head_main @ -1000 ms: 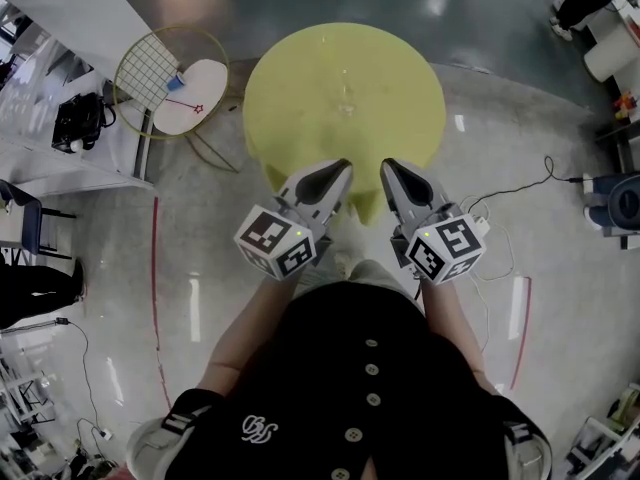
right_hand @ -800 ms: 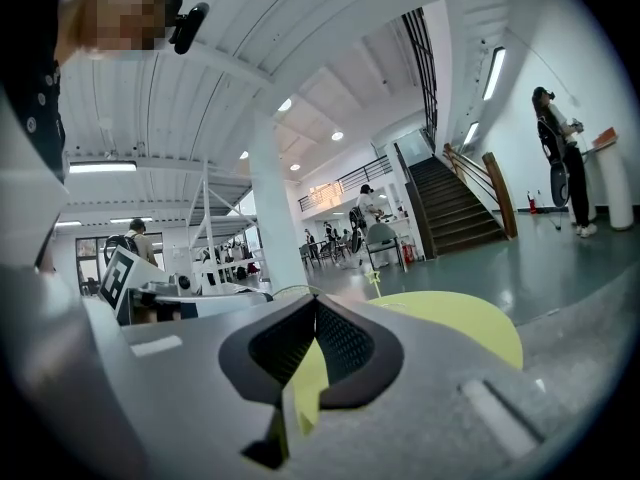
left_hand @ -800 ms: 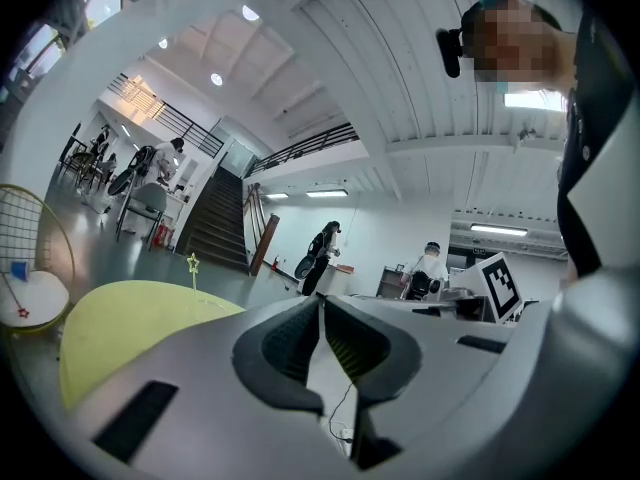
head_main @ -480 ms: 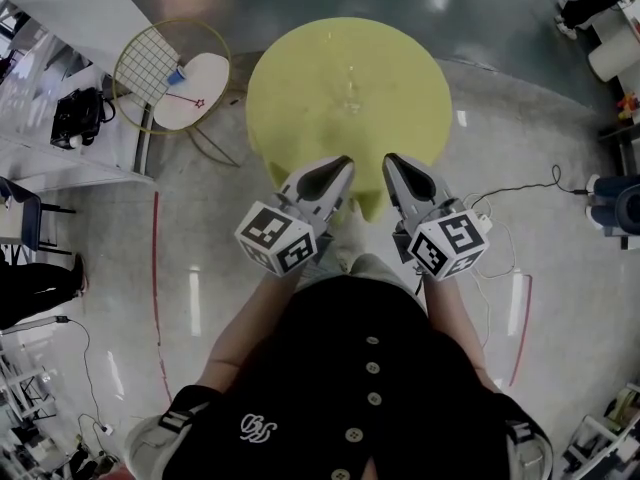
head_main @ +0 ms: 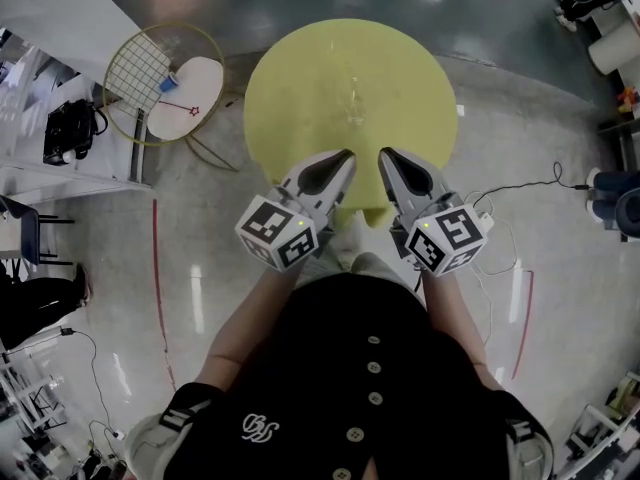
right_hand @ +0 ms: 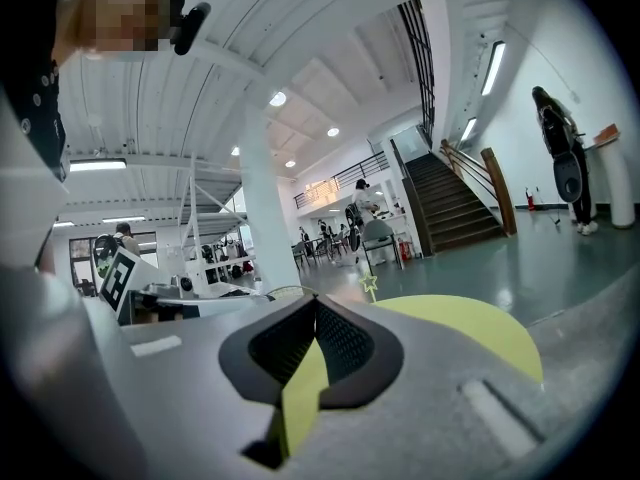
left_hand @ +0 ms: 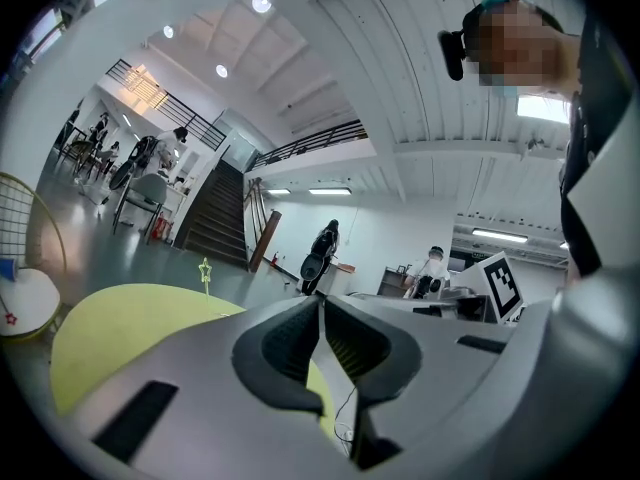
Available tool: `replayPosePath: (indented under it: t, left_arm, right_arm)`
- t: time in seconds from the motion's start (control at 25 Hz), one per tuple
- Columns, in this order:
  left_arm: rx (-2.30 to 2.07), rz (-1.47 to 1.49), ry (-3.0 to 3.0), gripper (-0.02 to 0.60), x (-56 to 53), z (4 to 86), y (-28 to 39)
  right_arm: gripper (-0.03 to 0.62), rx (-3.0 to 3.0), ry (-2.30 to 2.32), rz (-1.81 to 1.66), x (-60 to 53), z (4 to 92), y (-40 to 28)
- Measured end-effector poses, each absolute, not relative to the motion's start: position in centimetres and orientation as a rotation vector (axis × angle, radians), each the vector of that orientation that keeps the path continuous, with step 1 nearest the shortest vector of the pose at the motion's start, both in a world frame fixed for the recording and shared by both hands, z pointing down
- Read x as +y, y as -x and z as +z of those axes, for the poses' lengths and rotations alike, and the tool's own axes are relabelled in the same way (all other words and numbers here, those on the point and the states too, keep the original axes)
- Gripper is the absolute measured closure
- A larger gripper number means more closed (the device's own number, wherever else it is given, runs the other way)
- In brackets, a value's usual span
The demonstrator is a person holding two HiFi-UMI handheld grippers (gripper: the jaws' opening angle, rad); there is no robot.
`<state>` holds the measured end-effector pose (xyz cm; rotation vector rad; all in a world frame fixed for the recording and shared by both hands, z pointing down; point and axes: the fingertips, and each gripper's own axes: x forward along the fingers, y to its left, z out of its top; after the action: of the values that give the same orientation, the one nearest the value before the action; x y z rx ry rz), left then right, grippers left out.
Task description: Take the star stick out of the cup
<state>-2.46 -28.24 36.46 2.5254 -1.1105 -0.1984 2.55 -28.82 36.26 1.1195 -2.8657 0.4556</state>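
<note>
We hold the left gripper [head_main: 345, 155] and right gripper [head_main: 383, 154] by the near edge of the round yellow table [head_main: 300, 78], each with its jaws pressed together on nothing. Both gripper views show the star stick [left_hand: 205, 269] upright at mid-table. From the head view it is a faint line, and the cup [head_main: 352, 116], probably clear, barely shows.

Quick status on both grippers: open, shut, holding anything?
Left gripper: closed, holding nothing.
Right gripper: closed, holding nothing.
</note>
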Motion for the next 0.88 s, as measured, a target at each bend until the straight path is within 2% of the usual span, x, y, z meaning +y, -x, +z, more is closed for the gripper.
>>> replayPosePath:
  t: [0.88]
  left_arm:
    - [-1.057,-0.201,-2.460,0.554,-40.1,38.3,7.2]
  right_arm:
    - [0.589,-2.727,-1.193,0.521,-40.5,38.6,1.1]
